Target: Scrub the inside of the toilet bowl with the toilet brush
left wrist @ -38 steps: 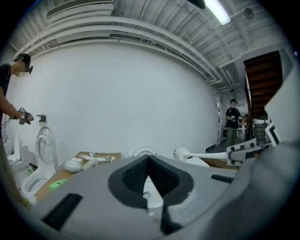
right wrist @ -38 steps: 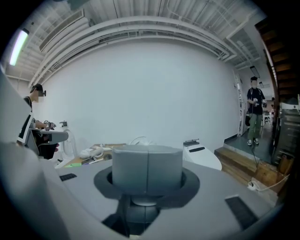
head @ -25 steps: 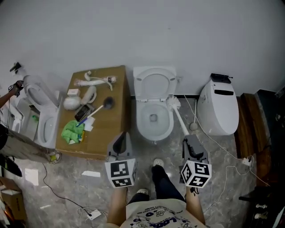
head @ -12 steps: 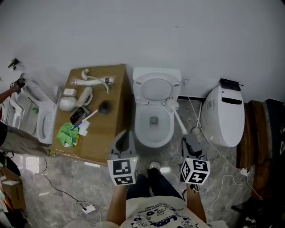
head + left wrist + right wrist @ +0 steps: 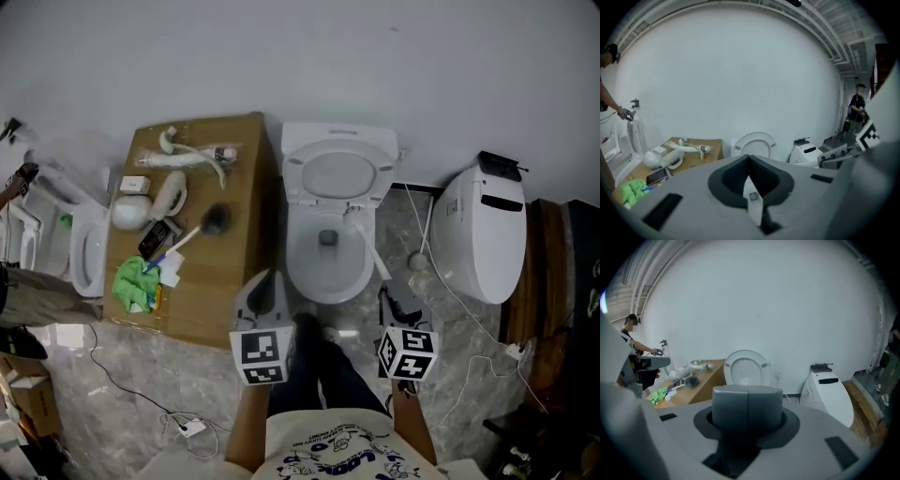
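Note:
The white toilet [image 5: 298, 265] stands open in the middle of the head view, its lid [image 5: 339, 176] raised against the wall. The white toilet brush [image 5: 357, 215] has its head at the bowl's right rear rim, and its handle [image 5: 379, 260] slants down to my right gripper [image 5: 392, 289]. That gripper is shut on the handle's end. In the right gripper view the closed jaws [image 5: 747, 394] hide the handle, and the raised lid [image 5: 746, 366] shows beyond them. My left gripper [image 5: 265, 283] hovers left of the bowl's front, shut and holding nothing [image 5: 750, 164].
A wooden table [image 5: 234, 281] left of the toilet holds a dark brush [image 5: 214, 221], a green cloth [image 5: 131, 281], a phone and white fittings. A second toilet [image 5: 487, 239] stands to the right and another [image 5: 82, 246] far left. Cables [image 5: 450, 291] lie on the floor. The person's legs [image 5: 323, 361] are just before the bowl.
The person has stepped closer to the toilet. The brush head has slid from outside the bowl's right rim to its rear right edge. Both grippers stayed shut.

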Tool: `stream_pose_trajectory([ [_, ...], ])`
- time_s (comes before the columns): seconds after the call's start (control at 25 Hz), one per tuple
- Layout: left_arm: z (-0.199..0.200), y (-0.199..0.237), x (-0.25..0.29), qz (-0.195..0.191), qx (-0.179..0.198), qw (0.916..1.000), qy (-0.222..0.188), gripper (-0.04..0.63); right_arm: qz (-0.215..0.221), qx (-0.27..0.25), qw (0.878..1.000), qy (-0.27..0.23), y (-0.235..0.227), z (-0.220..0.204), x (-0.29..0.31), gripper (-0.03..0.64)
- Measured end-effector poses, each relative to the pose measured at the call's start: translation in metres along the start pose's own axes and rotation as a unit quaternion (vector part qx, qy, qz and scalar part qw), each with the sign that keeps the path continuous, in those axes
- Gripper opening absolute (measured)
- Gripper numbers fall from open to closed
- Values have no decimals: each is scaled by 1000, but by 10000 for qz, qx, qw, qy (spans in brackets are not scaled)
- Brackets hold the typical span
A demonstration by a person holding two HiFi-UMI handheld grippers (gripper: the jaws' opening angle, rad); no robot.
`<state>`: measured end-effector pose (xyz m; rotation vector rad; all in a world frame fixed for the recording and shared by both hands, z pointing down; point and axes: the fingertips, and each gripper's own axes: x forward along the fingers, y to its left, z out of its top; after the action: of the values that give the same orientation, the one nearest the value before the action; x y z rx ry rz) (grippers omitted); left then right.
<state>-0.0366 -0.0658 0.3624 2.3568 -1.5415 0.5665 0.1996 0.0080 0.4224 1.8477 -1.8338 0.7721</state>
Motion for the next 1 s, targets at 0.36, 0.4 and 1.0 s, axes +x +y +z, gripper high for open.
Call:
stream_pose_trajectory([
  [0.36,-21,37,66,-306,76,9989,361,2,-159,37,9980,606,20,-16,76,161],
  [0.4,-23,42,72,-307,70,9987,398,2,-169,21,9976,677,22,-18,83,161],
  [1.0,-55,64,130,-538,-11,9957,759,2,-306,-149,9869,1574,21,-65,171,161],
])
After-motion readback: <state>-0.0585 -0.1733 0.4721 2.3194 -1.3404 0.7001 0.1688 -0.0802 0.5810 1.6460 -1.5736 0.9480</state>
